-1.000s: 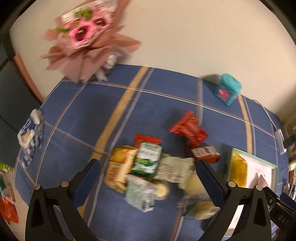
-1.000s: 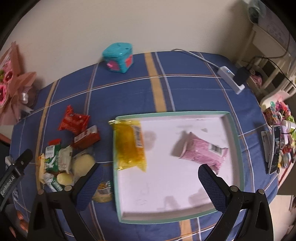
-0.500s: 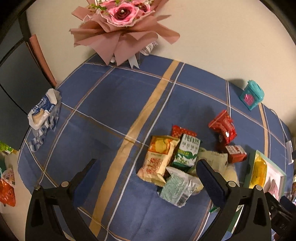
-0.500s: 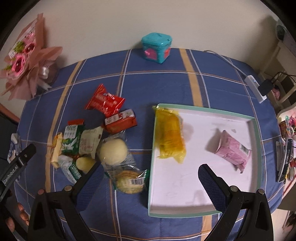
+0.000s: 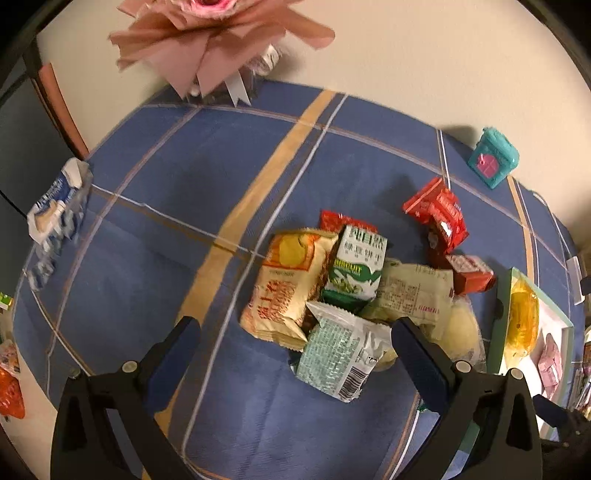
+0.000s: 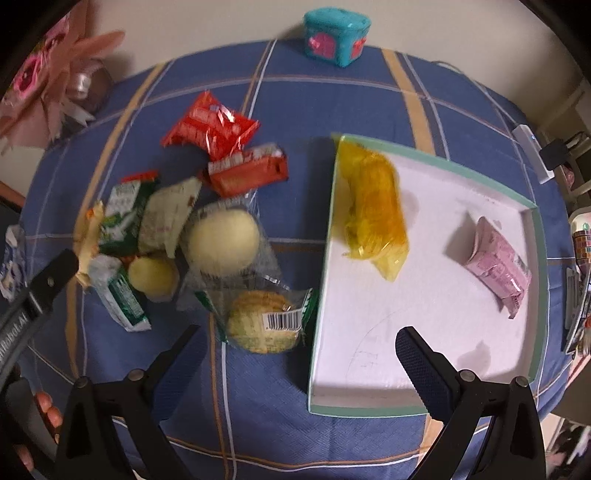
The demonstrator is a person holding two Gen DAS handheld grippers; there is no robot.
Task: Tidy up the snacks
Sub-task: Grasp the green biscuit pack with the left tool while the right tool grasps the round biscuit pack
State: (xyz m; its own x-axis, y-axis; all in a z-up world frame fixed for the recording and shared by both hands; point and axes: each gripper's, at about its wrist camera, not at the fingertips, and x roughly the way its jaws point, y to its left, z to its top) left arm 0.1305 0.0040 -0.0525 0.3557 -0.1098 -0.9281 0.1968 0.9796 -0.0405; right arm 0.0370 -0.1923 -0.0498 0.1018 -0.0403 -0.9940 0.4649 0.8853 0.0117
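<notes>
A pile of snack packets lies on the blue checked tablecloth (image 5: 155, 206). In the left wrist view my open, empty left gripper (image 5: 295, 332) hovers just above a pale green packet (image 5: 340, 358), with an orange-and-cream packet (image 5: 288, 288) and a green biscuit packet (image 5: 356, 269) behind it. In the right wrist view my open, empty right gripper (image 6: 299, 339) hangs over a round wrapped cookie (image 6: 264, 321) and the left rim of the white tray (image 6: 317, 332). The tray holds a yellow packet (image 6: 373, 206) and a pink packet (image 6: 496, 262). Red packets (image 6: 210, 127) lie behind the pile.
A teal box (image 6: 334, 33) stands at the table's back edge. A pink paper bouquet (image 5: 218, 40) stands at the back left. A blue-and-white packet (image 5: 55, 210) lies at the left edge. A white power strip (image 6: 532, 151) lies at the far right.
Both grippers have come lower and closer to the snack pile. The right view has shifted left, from over the tray to its left rim. Both stay open and empty.
</notes>
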